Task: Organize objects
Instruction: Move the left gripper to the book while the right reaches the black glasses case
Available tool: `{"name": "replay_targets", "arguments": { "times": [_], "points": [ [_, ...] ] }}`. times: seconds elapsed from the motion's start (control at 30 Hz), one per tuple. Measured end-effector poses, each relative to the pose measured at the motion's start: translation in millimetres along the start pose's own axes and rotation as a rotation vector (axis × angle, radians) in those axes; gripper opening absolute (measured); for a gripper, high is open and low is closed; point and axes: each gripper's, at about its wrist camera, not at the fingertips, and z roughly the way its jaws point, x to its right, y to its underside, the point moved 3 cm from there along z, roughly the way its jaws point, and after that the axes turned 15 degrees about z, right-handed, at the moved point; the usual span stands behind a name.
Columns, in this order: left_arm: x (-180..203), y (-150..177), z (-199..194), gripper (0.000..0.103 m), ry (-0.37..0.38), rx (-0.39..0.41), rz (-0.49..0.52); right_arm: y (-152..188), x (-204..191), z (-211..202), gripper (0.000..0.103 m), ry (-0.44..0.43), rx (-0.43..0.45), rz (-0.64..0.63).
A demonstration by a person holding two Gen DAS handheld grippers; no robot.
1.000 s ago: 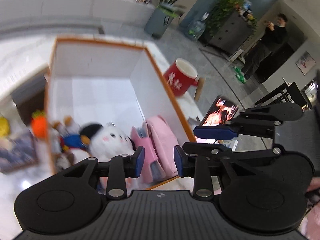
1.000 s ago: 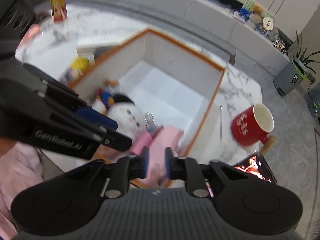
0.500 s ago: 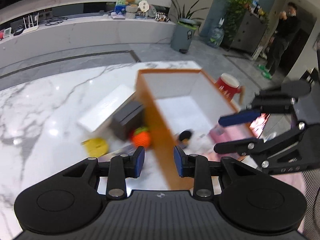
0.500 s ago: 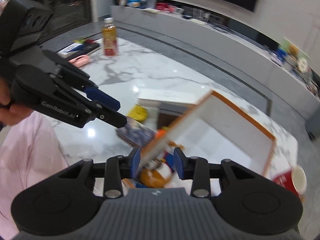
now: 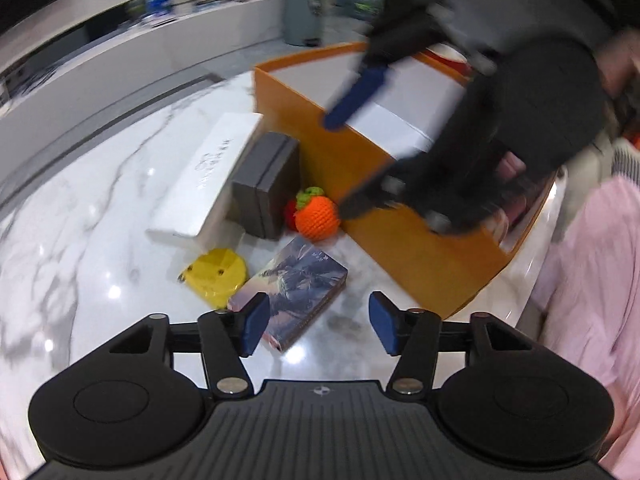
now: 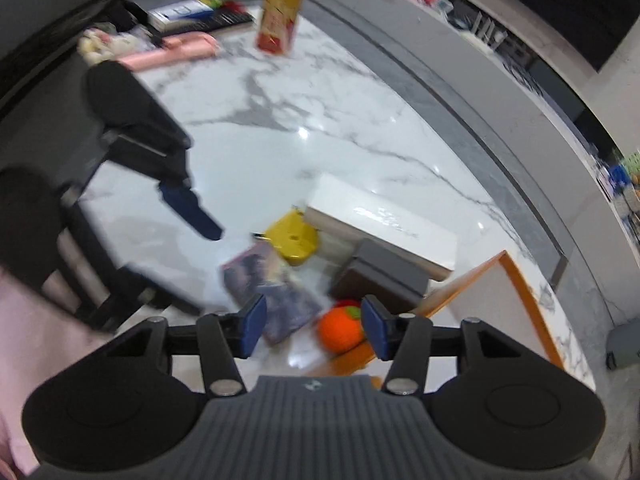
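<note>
1. Both hand-held grippers were spread apart and empty. The left gripper (image 5: pixel 316 330) had just been opening; nothing lay between its blue pads, and a picture-covered box (image 5: pixel 292 294) sat on the marble table (image 5: pixel 80 220) just beyond its left pad, at lower centre of the frame.
2. The right gripper (image 6: pixel 312 330) had likewise just been opening. Its pads framed the crocheted orange (image 6: pixel 340 330) at lower centre of its view, but contact could not be confirmed; the toy appeared to rest on the table against the orange-sided box (image 5: pixel 400 184).
3. Items still outside that box: the crocheted orange, the picture-covered box, a yellow disc-shaped item (image 5: pixel 216 276), a dark grey case (image 5: pixel 266 184) and a long white box (image 5: pixel 212 172), all clustered at the box's left wall.
4. Risk, judged: both grippers converged on one tight cluster. In the left view the right gripper hung blurred across the upper right, so the tools could collide.
5. Risk, judged: the soft round toy could roll or squash out of a hasty pinch, and its neighbours could be knocked aside.
6. Risk, judged: the flat picture-covered box on polished marble might slide rather than lift.
</note>
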Motion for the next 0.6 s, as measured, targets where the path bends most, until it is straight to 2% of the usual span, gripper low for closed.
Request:
{"name": "replay_targets", "arguments": {
  "times": [0.1,0.2,0.33,0.47,0.5,0.6],
  "points": [
    [-4.4,-0.6,15.2,0.067,0.046,-0.005,0.069,-18.1,9.4,19.5,0.062,-0.007,-0.053,0.009],
    [-11.8,0.3,28.3,0.069,0.066,-0.014,0.122,-30.6,9.6,31.3,0.066,0.016,-0.072,-0.097],
    [-17.7,1.8,43.3,0.070,0.082,-0.029,0.160,-36.4,11.0,51.5,0.065,0.034,-0.122,-0.253],
    [-22.5,4.0,52.3,0.070,0.085,-0.047,0.186,-36.5,17.2,67.8,0.057,0.028,-0.193,-0.343],
    [-23.9,4.5,53.7,0.070,0.094,-0.049,0.185,-36.0,19.0,70.5,0.052,0.020,-0.210,-0.351],
    [-28.0,3.5,58.5,0.070,0.097,-0.056,0.196,-36.0,20.4,78.8,0.050,-0.001,-0.234,-0.385]
  ]
}}
